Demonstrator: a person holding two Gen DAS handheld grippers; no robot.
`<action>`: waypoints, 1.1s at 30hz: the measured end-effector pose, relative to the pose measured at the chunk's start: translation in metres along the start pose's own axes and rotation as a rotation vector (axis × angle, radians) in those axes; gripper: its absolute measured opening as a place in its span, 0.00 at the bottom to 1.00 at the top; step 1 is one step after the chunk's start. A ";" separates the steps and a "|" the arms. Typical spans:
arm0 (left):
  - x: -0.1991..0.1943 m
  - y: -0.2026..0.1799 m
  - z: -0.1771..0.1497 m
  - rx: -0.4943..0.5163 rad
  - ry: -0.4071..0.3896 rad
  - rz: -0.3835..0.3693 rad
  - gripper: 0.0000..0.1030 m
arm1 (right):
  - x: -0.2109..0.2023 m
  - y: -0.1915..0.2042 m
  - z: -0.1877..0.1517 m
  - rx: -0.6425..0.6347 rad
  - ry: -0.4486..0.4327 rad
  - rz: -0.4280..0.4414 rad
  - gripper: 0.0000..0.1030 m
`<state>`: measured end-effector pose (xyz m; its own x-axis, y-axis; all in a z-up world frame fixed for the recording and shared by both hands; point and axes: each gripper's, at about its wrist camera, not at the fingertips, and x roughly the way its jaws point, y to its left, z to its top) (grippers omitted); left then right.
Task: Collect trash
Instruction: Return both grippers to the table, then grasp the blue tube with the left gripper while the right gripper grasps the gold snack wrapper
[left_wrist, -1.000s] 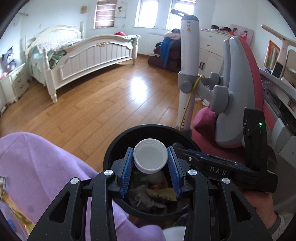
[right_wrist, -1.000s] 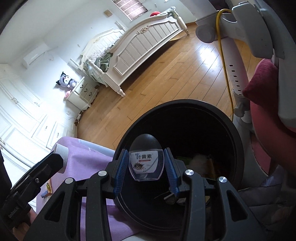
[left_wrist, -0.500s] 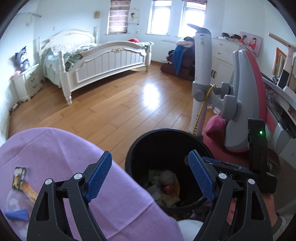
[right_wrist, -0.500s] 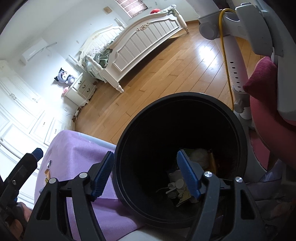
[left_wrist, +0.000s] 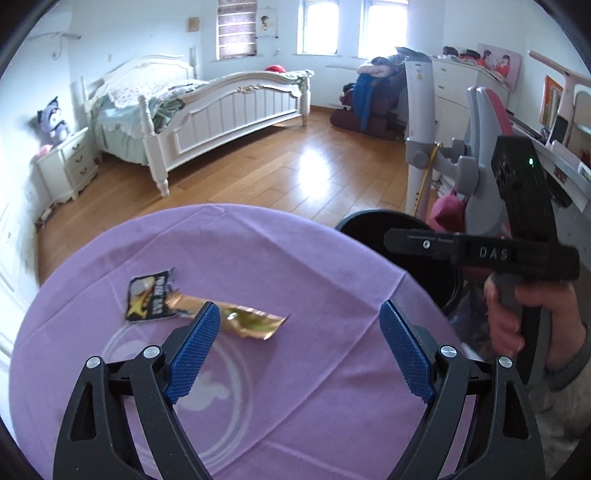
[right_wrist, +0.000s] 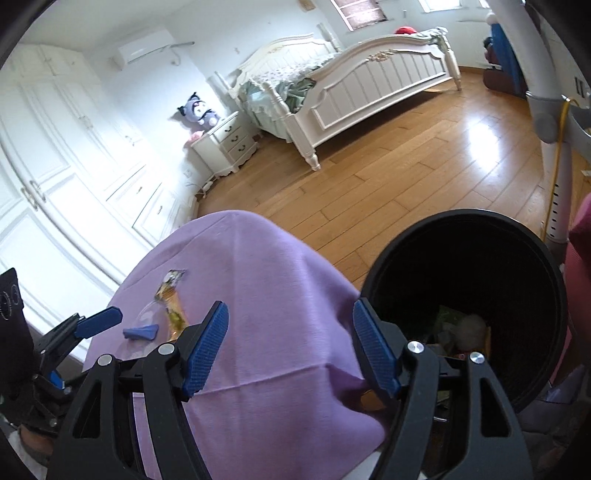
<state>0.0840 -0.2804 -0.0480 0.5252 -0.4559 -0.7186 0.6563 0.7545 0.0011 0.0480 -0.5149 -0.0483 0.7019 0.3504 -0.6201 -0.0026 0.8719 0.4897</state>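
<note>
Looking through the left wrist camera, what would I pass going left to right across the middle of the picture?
Nightstand → bed → gold wrapper on the purple cloth → black bin → right hand-held gripper.

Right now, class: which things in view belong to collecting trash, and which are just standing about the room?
Part of the job:
- gold wrapper on the purple cloth
- small blue scrap on the cloth
- black bin, trash inside
- left gripper, open
- right gripper, open

Just standing about:
- white bed
- nightstand
- plush toy
</note>
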 end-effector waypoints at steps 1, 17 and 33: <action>-0.004 0.010 -0.007 0.009 0.006 0.013 0.84 | 0.003 0.010 -0.001 -0.030 0.014 0.012 0.68; 0.011 0.117 -0.059 0.153 0.175 0.051 0.69 | 0.053 0.104 -0.023 -0.264 0.206 0.069 0.67; 0.020 0.128 -0.058 0.008 0.112 -0.019 0.19 | 0.111 0.135 -0.008 -0.363 0.273 -0.022 0.55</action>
<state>0.1474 -0.1660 -0.1027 0.4489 -0.4140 -0.7919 0.6699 0.7424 -0.0083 0.1200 -0.3554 -0.0555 0.4915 0.3650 -0.7907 -0.2729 0.9268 0.2582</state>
